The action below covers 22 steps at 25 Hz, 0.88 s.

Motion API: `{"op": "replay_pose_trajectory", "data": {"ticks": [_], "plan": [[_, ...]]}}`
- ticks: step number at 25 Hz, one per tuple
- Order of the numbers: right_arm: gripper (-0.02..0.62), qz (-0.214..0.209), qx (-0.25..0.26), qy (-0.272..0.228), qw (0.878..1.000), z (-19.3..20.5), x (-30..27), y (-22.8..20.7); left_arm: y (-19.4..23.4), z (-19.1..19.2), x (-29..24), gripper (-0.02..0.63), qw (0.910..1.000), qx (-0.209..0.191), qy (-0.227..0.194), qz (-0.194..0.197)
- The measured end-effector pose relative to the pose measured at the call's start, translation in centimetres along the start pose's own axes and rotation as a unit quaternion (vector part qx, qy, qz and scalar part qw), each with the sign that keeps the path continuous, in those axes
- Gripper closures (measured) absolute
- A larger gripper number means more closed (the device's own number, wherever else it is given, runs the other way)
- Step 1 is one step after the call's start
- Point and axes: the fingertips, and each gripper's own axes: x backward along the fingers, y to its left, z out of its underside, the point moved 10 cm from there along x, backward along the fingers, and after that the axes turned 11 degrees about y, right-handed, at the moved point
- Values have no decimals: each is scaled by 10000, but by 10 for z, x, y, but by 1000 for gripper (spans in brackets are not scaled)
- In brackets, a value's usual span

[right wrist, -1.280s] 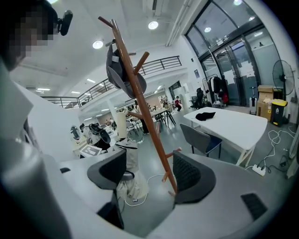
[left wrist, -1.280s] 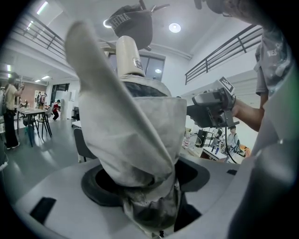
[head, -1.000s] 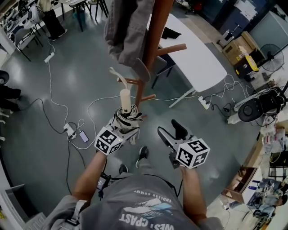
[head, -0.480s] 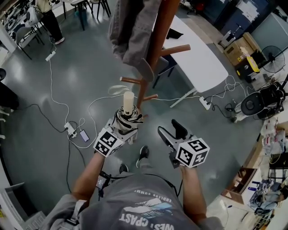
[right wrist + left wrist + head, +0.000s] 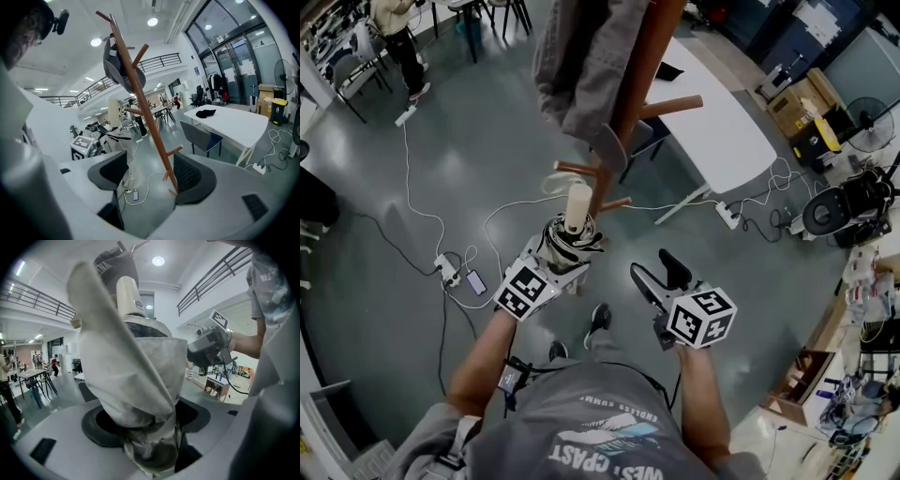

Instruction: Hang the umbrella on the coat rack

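Grey floor (image 5: 412, 216); left gripper (image 5: 565, 251), clamped on umbrella (image 5: 577, 204), edged handle nearer coat rack (image 5: 627, 112) peg; right gripper (image 5: 660, 274) agape, empty.

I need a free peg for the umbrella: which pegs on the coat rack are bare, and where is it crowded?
Bare: the peg pointing toward the white table, and two low pegs, one beside the umbrella, one on the table side. Crowded: the coat rack's upper part away from the table, where a grey garment hangs.

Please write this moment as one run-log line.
left tool: shut on umbrella | right tool: open, empty | umbrella beside coat rack, not released
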Motion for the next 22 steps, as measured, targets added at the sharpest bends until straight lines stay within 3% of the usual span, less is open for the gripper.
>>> {"op": "replay_pose_trajectory", "data": {"ticks": [22], "plan": [[268,13,-66,67,10000,-2,-11,-1,26,-5,9,281,9993,-204,304,93]]}}
